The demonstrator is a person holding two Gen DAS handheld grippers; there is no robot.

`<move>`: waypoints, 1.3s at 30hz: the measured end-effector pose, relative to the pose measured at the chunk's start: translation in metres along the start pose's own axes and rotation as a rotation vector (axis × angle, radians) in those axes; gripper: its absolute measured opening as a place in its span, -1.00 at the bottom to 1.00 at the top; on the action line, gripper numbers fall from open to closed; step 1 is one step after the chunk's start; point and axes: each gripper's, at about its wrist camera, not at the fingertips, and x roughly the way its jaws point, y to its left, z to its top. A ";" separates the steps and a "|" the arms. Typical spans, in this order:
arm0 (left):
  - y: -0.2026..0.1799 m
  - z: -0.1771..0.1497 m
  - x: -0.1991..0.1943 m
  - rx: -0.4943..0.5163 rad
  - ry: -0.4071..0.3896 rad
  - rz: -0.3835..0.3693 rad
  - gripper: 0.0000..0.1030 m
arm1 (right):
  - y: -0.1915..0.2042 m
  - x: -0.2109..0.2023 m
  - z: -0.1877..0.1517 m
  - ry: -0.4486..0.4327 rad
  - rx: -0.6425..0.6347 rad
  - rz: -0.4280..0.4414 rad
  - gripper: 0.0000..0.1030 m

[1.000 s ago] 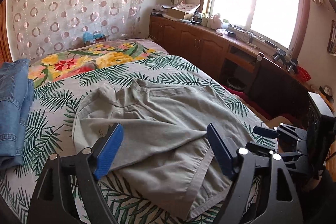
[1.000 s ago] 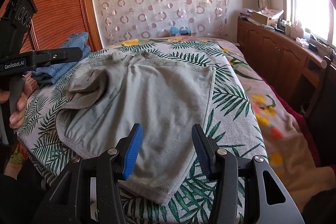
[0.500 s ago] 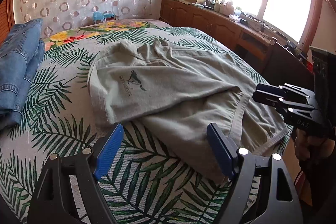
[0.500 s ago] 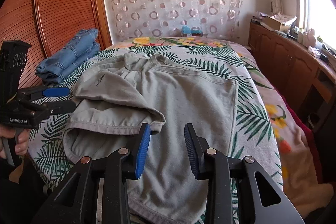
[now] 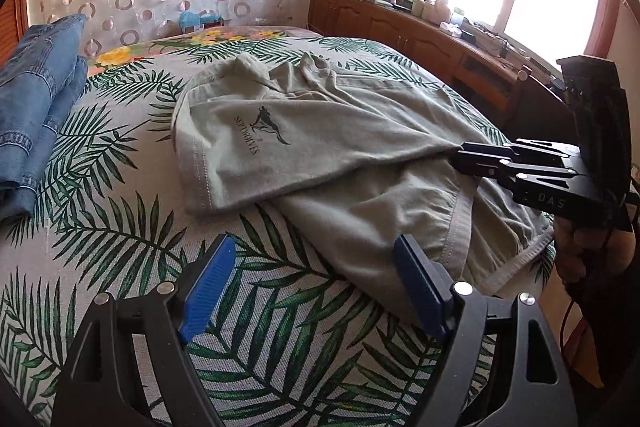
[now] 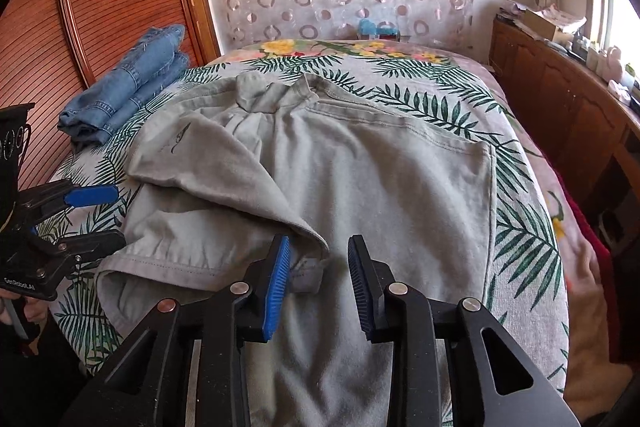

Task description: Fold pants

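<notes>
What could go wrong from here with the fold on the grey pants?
1. The right gripper has just been closing, yet its pads look clear of the grey pants; it may pinch only the flipped-over flap, or nothing.
2. The left gripper is open over bare bedspread, so dragging could bunch the cloth.
3. The hem lies at the bed edge and may slide off.

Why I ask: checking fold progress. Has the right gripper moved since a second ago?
Yes. In the left wrist view the right gripper has slid leftward over the grey pants to the folded leg's hem; jaws have been closing, hem corner between them.
</notes>
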 end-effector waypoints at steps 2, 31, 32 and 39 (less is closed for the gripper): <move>-0.001 0.001 0.001 0.000 0.001 0.002 0.59 | 0.004 0.004 0.005 0.012 -0.015 0.004 -0.61; -0.038 0.004 -0.021 0.052 -0.056 -0.033 0.59 | 0.016 -0.104 -0.046 -0.166 0.006 -0.068 -0.96; -0.039 0.004 -0.020 0.054 -0.053 -0.034 0.59 | 0.015 -0.106 -0.048 -0.164 0.011 -0.074 -0.96; -0.044 0.003 -0.015 0.064 -0.043 -0.042 0.59 | 0.010 -0.110 -0.064 -0.116 0.048 -0.082 -0.96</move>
